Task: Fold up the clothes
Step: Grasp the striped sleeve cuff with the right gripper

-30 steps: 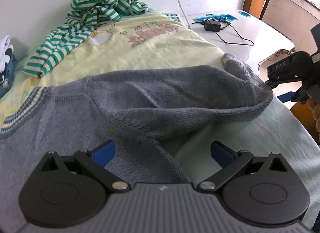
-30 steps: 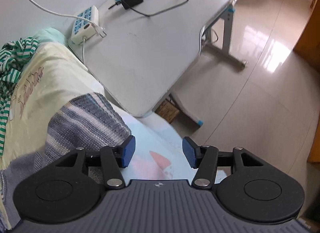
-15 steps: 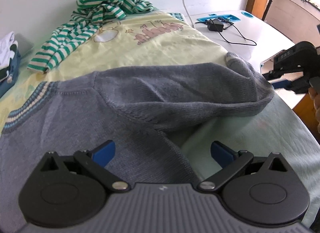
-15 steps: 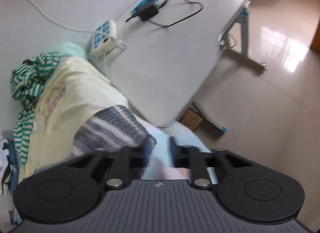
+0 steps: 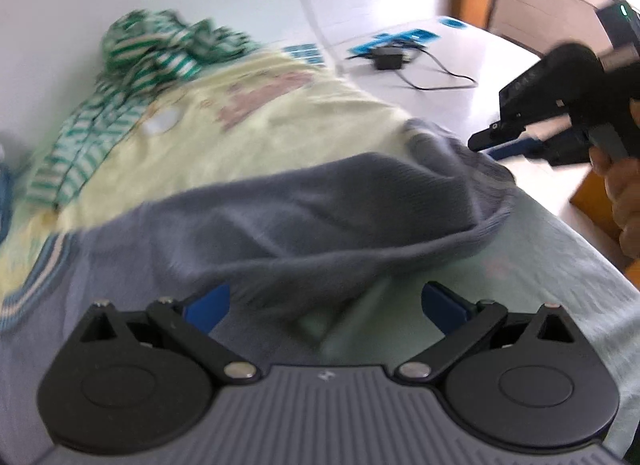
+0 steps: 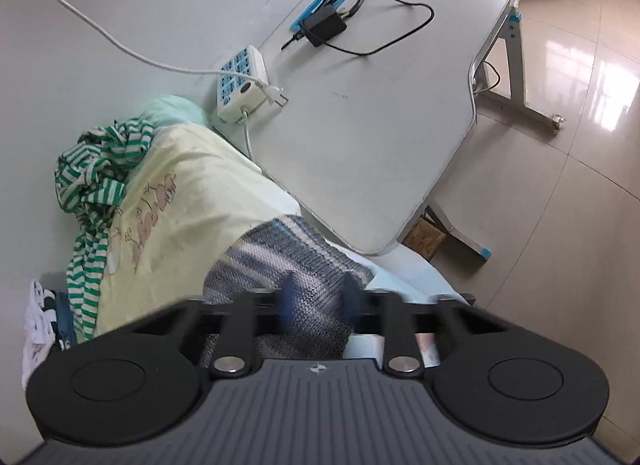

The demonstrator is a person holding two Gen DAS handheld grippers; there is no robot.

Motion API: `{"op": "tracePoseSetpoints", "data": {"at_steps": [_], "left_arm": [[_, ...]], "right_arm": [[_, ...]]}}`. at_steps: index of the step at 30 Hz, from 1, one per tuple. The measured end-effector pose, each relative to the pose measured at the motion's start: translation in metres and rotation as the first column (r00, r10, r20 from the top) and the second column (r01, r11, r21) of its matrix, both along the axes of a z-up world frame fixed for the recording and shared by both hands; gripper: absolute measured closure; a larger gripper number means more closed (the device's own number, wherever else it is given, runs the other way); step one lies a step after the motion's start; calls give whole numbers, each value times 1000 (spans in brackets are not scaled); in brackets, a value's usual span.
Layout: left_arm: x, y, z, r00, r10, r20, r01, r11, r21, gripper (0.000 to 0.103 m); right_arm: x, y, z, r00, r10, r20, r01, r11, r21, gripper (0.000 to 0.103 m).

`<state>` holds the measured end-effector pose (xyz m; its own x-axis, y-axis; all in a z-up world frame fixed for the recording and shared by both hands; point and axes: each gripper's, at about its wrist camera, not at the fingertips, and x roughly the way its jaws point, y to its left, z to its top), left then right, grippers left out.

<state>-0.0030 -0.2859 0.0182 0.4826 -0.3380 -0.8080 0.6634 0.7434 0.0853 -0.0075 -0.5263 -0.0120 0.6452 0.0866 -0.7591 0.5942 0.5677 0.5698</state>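
A grey knit sweater (image 5: 320,217) lies on the bed, one sleeve folded across its body. My left gripper (image 5: 326,305) hovers open just above the sweater's body, with nothing pinched between its blue pads. The sleeve's striped cuff (image 6: 280,253) lies at the bed's right edge. My right gripper (image 6: 318,297) has its jaws closing tight on that cuff, with the fabric between the pads. In the left wrist view the right gripper (image 5: 492,141) meets the cuff from the right, held by a person's hand (image 5: 624,193).
A green-and-white striped garment (image 5: 152,49) is bunched at the far end of the yellow sheet (image 5: 240,117). A white desk (image 6: 360,125) beside the bed carries a power strip (image 6: 240,85) and a black adapter (image 6: 324,25). Folded clothes (image 6: 40,325) sit far left.
The right gripper's jaws closed from wide apart onto the striped cuff, and it came in over the bed edge. The left gripper shifted sideways over the sweater and stayed open.
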Motion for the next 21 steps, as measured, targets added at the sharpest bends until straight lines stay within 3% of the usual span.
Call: {"op": "tracePoseSetpoints", "data": {"at_steps": [3, 5, 7, 8, 9, 12, 19, 21], "left_arm": [[1, -13, -5, 999, -33, -7, 34, 999, 22, 1], [0, -19, -7, 999, -43, -8, 44, 999, 24, 1], [-2, -22, -6, 998, -58, -3, 58, 998, 21, 1], [-3, -23, -6, 998, -68, 2, 68, 997, 22, 1], [-3, -25, -5, 997, -81, 7, 81, 996, 27, 1], [-4, -30, -5, 995, -100, 14, 99, 994, 38, 1], [-2, -30, -6, 998, -70, -1, 70, 997, 30, 1], [0, -28, -6, 999, -48, -7, 49, 999, 24, 1]], "right_arm": [[-7, -3, 6, 998, 5, 66, -8, 999, 51, 102], [-9, -3, 10, 999, 9, 43, -10, 1000, 8, 97], [-12, -2, 10, 1000, 2, -5, -2, 999, -32, 76], [-16, -3, 7, 1000, 0, -14, 0, 1000, -19, 56], [-19, -4, 4, 1000, -2, -23, 2, 1000, -7, 50], [-23, -5, -2, 1000, 6, -18, -5, 999, 48, 52], [0, 4, -12, 1000, -2, 0, 2, 999, 49, 55], [1, 3, -10, 1000, -16, 18, 15, 999, 38, 71]]}}
